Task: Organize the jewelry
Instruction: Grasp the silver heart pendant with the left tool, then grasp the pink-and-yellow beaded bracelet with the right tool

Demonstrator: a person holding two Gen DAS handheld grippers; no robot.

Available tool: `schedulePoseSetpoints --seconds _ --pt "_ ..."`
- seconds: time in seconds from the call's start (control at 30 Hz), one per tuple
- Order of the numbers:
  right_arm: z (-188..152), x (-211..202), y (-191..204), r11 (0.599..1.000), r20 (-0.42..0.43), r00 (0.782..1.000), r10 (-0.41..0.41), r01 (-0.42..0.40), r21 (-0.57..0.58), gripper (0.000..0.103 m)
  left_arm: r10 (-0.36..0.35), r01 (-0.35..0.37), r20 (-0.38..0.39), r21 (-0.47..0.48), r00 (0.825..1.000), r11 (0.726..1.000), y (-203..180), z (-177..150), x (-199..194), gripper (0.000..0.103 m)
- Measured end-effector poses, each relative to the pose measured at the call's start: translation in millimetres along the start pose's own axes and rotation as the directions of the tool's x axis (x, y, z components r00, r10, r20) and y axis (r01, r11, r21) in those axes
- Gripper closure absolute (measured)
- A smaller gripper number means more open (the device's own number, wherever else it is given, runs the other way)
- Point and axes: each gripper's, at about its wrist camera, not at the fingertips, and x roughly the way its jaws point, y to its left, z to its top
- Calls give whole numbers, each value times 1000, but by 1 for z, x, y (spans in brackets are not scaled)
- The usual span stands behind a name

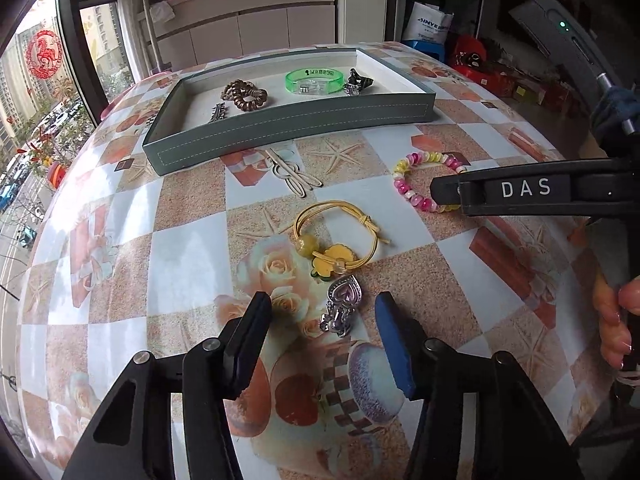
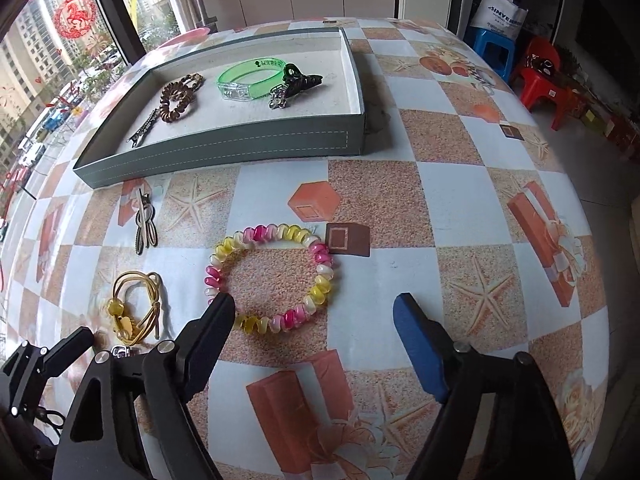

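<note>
A silver pendant with a pink heart (image 1: pixel 342 309) lies on the patterned tablecloth between the fingers of my left gripper (image 1: pixel 323 318), which is open; neither pad touches it. Just beyond it lies a yellow elastic hair tie (image 1: pixel 336 240) with a flower charm. A pink, yellow and white spiral bracelet (image 2: pixel 276 276) lies flat between the fingers of my right gripper (image 2: pixel 314 306). That gripper is open too, its left fingertip (image 2: pixel 222 308) at the bracelet's near-left edge. The grey tray (image 2: pixel 224 148) behind holds a brown spiral tie (image 2: pixel 176 98), a green bangle (image 2: pixel 250 76), a black claw clip (image 2: pixel 298 76) and a metal hair clip (image 2: pixel 142 130).
A beige hair clip (image 2: pixel 145 224) lies on the cloth in front of the tray. The table drops off at the right, with red (image 2: pixel 546 80) and blue stools (image 2: pixel 492 50) on the floor beyond. A hand (image 1: pixel 614 320) holds the right gripper's handle. Windows stand at the left.
</note>
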Motion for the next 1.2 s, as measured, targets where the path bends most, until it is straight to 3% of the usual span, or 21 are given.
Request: schedulePoseSetpoints --seconds 0.07,0.13,0.17,0.2,0.27,0.4,0.47,0.77,0.9,1.03,1.2 --pt "0 -1 2 1000 -6 1000 16 -16 -4 35 -11 11 1 12 1000 1000 -3 0 -1 56" --pt "-2 -3 3 1000 -9 1000 29 -29 -8 38 -15 15 1 16 1000 1000 -4 -1 -2 59" --pt "-2 -3 4 999 -9 999 33 -33 -8 42 -21 21 3 13 1000 1000 -4 -1 -2 72" --pt "-2 -4 5 999 -10 999 40 -40 -8 44 -24 24 2 11 1000 1000 -4 -1 -3 74" --pt "-3 -5 7 998 -12 998 66 -66 -6 61 -29 29 2 4 1000 1000 -2 -2 -3 74" --pt "-4 -8 16 996 -8 997 75 -75 -36 80 -35 35 6 -9 999 999 3 -4 -6 74" --pt "-5 -10 20 997 2 998 57 -57 -56 97 -43 43 6 -25 999 999 7 -5 -8 74" --pt "-9 -21 11 994 14 995 98 -97 -48 97 -44 46 42 -63 998 997 22 -3 -20 74" --pt "-4 -17 -3 991 -4 991 131 -131 36 94 -38 43 54 -78 998 996 27 -2 -23 74" --pt "0 -10 -6 986 -20 990 143 -141 85 56 -37 42 59 -84 998 996 30 -2 -23 74" --pt "3 -1 14 998 -49 997 62 -60 35 57 -31 37 69 -85 997 996 33 -2 -26 74"
